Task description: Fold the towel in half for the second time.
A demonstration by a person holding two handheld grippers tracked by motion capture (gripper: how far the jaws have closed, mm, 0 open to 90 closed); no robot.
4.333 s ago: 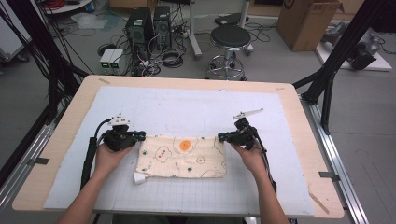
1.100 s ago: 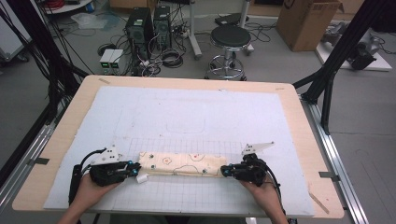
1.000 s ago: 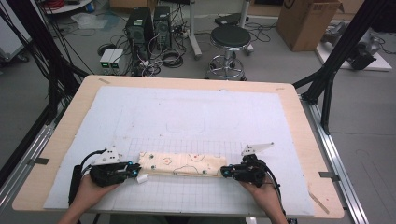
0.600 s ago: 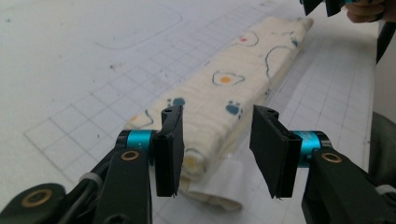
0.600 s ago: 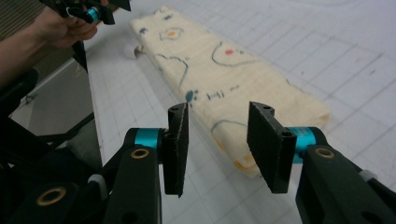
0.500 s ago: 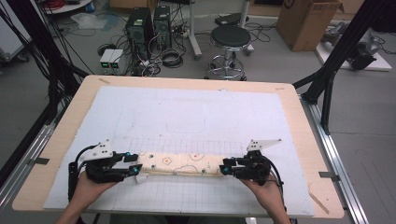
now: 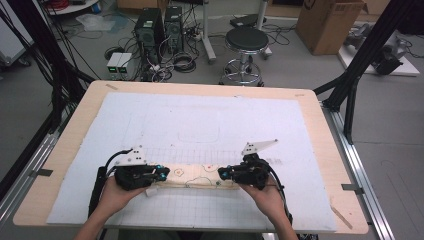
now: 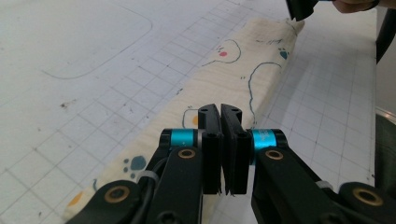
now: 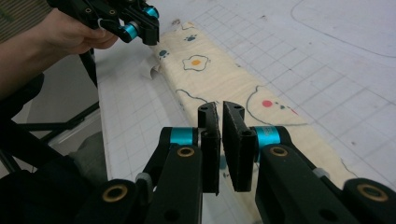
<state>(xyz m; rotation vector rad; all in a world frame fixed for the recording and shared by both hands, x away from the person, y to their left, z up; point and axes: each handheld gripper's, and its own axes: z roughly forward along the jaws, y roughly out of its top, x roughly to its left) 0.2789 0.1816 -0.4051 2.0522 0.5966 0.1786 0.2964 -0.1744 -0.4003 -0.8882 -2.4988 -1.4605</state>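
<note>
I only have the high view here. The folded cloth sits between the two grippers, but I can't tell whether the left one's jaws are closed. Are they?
Observer: In the left gripper view the left gripper has its jaws pressed nearly together above the folded cloth; I cannot tell if any fabric is pinched between them.
Operator: And the right one?
Observer: The right gripper shows a narrow gap between its jaws, over the near end of the cloth.
Operator: What is printed on the cloth? It is a blur for me.
Observer: A fried egg print with an orange yolk, near the left gripper's end.
Operator: Anything sticking out at that end?
Observer: A small white tag at the cloth's edge.
</note>
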